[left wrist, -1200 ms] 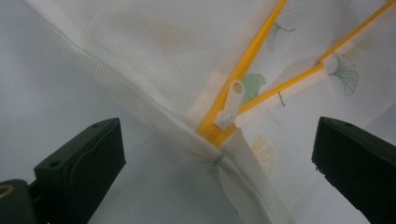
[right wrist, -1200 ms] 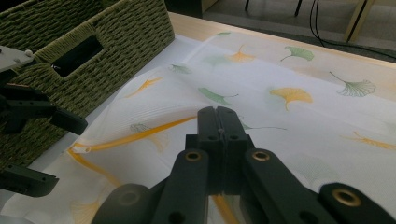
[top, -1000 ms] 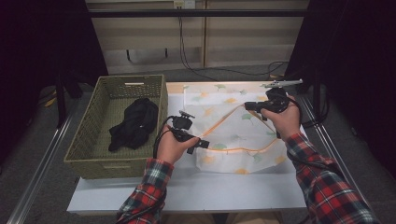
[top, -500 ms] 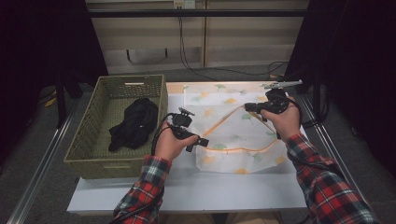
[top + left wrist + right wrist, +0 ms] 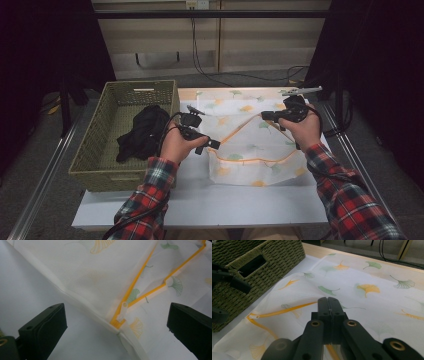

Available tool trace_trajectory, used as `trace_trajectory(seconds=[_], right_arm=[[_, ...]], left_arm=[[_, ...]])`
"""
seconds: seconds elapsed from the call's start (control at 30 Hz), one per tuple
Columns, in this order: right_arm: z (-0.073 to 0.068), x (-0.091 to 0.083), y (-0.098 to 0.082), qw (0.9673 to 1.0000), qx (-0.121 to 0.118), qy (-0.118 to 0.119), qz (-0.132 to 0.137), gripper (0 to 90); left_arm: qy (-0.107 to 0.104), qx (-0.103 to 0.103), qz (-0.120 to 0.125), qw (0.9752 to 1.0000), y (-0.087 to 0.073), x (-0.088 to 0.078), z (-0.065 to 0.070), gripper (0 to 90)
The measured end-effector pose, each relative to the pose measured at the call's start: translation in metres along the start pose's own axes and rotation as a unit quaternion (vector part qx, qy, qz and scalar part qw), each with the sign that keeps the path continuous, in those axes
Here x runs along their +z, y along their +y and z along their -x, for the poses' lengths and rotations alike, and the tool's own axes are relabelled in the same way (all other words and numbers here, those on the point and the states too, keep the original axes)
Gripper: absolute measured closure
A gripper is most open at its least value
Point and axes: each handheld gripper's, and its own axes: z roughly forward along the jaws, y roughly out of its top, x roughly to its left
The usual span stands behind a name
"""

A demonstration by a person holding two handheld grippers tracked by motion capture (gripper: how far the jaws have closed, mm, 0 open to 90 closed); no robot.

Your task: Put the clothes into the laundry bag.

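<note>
A white mesh bag (image 5: 250,150) printed with ginkgo leaves lies on the white table; an orange zip (image 5: 245,161) runs round its opening. My right gripper (image 5: 264,116) is shut on the bag's upper layer by the zip and holds that flap raised. In the right gripper view the jaws (image 5: 328,301) are pressed together with the orange zip (image 5: 287,310) running under them. My left gripper (image 5: 207,146) hovers open at the bag's left corner. Its jaws (image 5: 116,312) stand wide apart above the zip pull (image 5: 123,308), not touching it.
A woven green basket (image 5: 95,145) stands at the table's left, close to my left hand, with a black garment (image 5: 142,132) inside. Its handled end wall (image 5: 272,260) is near the bag. Bare table (image 5: 200,200) runs along the front. Cables lie on the floor behind.
My left hand has lifted a little above the bag's corner. The right gripper has kept its hold and has not moved.
</note>
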Motion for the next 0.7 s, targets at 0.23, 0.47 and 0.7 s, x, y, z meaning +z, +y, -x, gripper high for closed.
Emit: trace_trajectory(seconds=[0.23, 0.47, 0.7], right_arm=[[-0.001, 0.001, 0.0, 1.0, -0.003, 0.0, -0.003, 90.0], [-0.002, 0.002, 0.0, 1.0, -0.006, -0.001, -0.004, 90.0], [-0.003, 0.003, 0.0, 1.0, -0.004, -0.001, -0.008, 90.0]], left_arm=[[-0.002, -0.001, 0.003, 1.0, 0.006, -0.008, -0.006, 2.3], [0.0, -0.002, 0.002, 1.0, 0.012, -0.017, -0.007, 2.4], [0.008, 0.007, 0.004, 0.9999, 0.021, -0.026, -0.006, 2.4]])
